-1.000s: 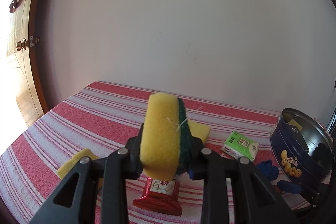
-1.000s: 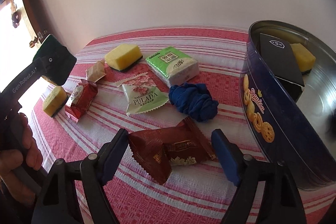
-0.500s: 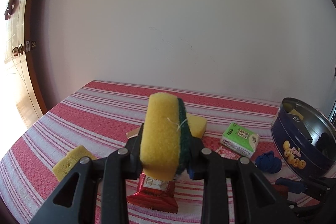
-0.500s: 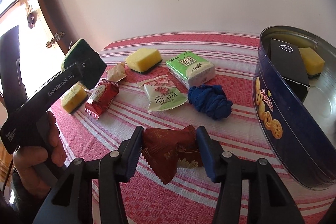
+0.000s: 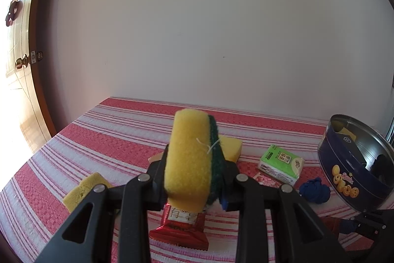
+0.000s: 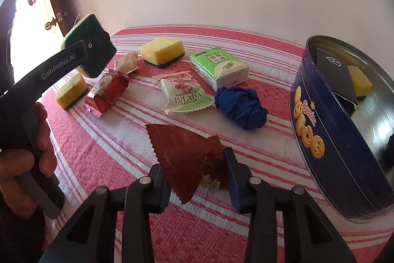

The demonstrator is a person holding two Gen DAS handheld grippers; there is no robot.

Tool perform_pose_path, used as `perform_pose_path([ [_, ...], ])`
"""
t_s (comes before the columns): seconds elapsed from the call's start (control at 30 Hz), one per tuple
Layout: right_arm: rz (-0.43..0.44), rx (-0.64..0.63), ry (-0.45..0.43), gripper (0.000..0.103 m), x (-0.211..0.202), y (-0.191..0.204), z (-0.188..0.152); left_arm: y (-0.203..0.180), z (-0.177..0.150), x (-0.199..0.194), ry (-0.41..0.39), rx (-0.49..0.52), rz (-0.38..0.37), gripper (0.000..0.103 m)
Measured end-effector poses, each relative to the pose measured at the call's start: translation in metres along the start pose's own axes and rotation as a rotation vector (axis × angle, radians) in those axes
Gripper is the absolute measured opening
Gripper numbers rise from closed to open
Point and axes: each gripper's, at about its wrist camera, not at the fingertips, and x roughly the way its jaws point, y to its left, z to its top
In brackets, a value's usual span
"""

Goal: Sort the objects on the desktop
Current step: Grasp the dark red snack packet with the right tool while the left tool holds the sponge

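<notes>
My left gripper [image 5: 192,179] is shut on a yellow sponge with a green scouring side [image 5: 189,159], held upright above the striped tablecloth; the right wrist view shows that sponge [image 6: 81,26] raised at the left. My right gripper [image 6: 194,174] is low over the cloth, its jaws closing on a dark red snack packet [image 6: 179,152]. The blue pads squeeze the packet so that it buckles upward. A round blue cookie tin [image 6: 320,120] stands open at the right, holding a black box [image 6: 335,70] and a yellow sponge [image 6: 360,81].
On the red-striped cloth [image 6: 103,154] lie a yellow sponge [image 6: 162,52], a green tissue pack [image 6: 216,65], a marshmallow packet [image 6: 184,95], a knotted blue cloth [image 6: 241,105], a red snack packet [image 6: 106,93], a small beige packet [image 6: 126,62] and another sponge [image 6: 70,90]. A hand [image 6: 22,164] holds the left gripper's handle. A white wall rises behind the table.
The right gripper's jaws have drawn together on the dark red packet, which has crumpled and folded up between the pads. The left gripper holds its sponge as before.
</notes>
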Motion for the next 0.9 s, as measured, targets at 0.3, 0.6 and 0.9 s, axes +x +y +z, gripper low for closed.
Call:
perform_pose_path([
  [0.3, 0.039, -0.026, -0.242, 0.041, -0.043, 0.000, -0.001, 0.002, 0.000, -0.001, -0.008, 0.005, -0.001, 0.030],
  [0.6, -0.166, -0.093, -0.520, 0.041, -0.084, 0.011, -0.008, 0.004, -0.002, -0.008, -0.037, 0.024, 0.030, 0.030],
  [0.9, -0.192, -0.101, -0.519, 0.041, -0.078, 0.007, -0.007, 0.004, 0.000, -0.015, -0.055, 0.026, 0.025, 0.030],
])
